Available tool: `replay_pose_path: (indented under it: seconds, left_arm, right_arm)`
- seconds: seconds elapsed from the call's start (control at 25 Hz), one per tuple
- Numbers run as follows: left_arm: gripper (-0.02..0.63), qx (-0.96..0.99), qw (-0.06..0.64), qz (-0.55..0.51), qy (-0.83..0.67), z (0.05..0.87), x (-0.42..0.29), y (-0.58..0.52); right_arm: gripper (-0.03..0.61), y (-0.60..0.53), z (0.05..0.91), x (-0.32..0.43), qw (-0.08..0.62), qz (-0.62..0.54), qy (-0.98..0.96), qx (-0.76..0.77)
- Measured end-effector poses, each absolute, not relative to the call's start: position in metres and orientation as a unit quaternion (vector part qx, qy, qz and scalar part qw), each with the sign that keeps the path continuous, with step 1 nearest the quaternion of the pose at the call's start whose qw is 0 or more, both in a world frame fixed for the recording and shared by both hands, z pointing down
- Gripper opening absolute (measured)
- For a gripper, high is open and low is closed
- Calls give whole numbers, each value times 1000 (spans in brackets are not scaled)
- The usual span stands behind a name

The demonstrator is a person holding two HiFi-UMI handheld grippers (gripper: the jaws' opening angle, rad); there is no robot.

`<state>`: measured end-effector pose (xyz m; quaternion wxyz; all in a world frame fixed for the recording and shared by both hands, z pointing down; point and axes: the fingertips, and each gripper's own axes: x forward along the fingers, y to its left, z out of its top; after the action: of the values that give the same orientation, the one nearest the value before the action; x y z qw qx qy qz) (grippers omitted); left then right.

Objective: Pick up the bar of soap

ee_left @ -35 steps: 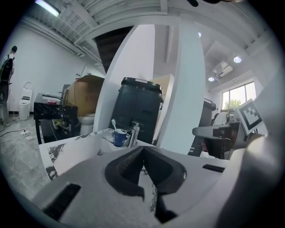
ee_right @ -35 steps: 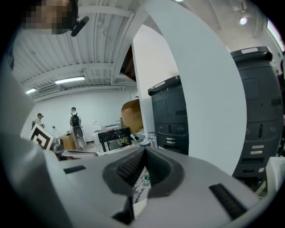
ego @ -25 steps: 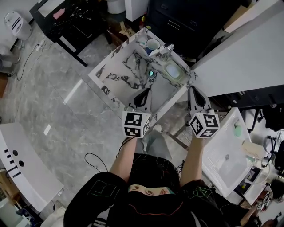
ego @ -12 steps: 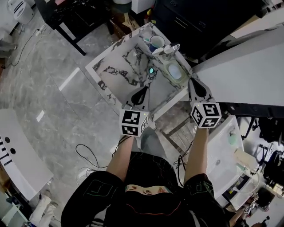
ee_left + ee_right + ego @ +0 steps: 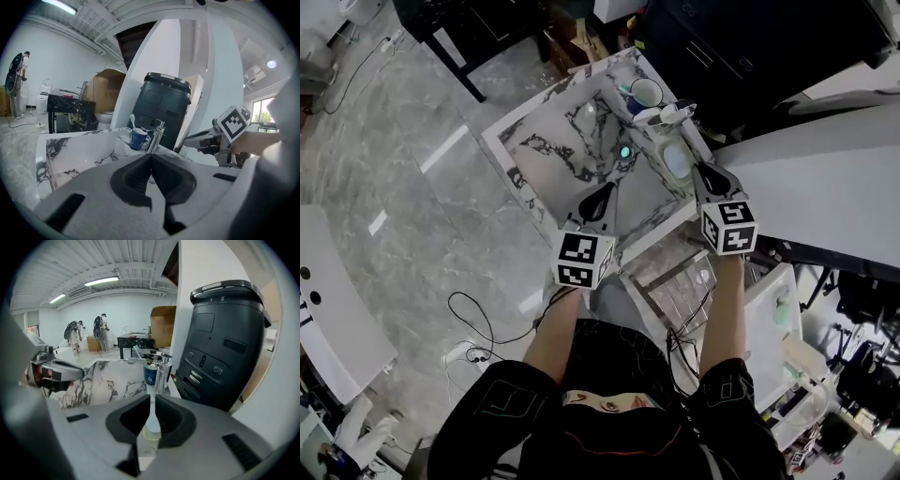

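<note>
The bar of soap [image 5: 676,160] is a pale oval lying on the right-hand ledge of a marble sink [image 5: 567,127], in what looks like a shallow dish. Just beyond it on the same ledge stands the chrome tap [image 5: 671,114]. Farther along is a blue cup [image 5: 646,93] with a white handle sticking out of it. The veined basin lies to the left of the soap, with a small teal-lit drain plug [image 5: 625,152] at its bottom.

The right gripper [image 5: 153,396] hangs just near of the soap, pointing down at it. Its fingers have just been opening and now stand a narrow slit apart. The soap shows through that slit but lies past the tips, and nothing is pinched between the pads.

The left gripper [image 5: 151,155] hovers over the near side of the basin, well to the left of the soap. Its fingers are closed tip to tip with nothing between them.

Beyond the sink stands a tall black cabinet-like unit [image 5: 225,333]. A white desk [image 5: 825,178] slants across the right side of the head view, and grey stone floor [image 5: 412,216] spreads to the left. A dark cable [image 5: 487,330] loops on the floor near the person's feet.
</note>
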<state>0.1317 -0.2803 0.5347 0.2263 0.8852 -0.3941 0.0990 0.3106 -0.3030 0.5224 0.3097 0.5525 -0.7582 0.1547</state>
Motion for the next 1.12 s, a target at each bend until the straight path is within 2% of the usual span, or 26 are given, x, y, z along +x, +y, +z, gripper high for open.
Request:
replay_pose_path:
  seconds: [0.28, 0.48, 0.76, 1.0, 1.12]
  left_arm:
    - [8, 874, 242, 94, -411, 544, 128, -295]
    - [8, 867, 252, 96, -419, 553, 125, -300]
    - [8, 858, 263, 95, -432, 562, 116, -307]
    - [8, 854, 268, 96, -436, 567, 113, -312]
    - [8, 852, 271, 95, -437, 569, 112, -315]
  right_arm:
    - [98, -323, 561, 311, 371, 185, -756, 507]
    - [167, -330, 591, 311, 419, 211, -750, 467]
    - [210, -331, 628, 315, 488, 224, -733, 417]
    - [228, -334, 643, 315, 494, 249, -728, 405]
    - [262, -336, 648, 314, 494, 270, -725, 396]
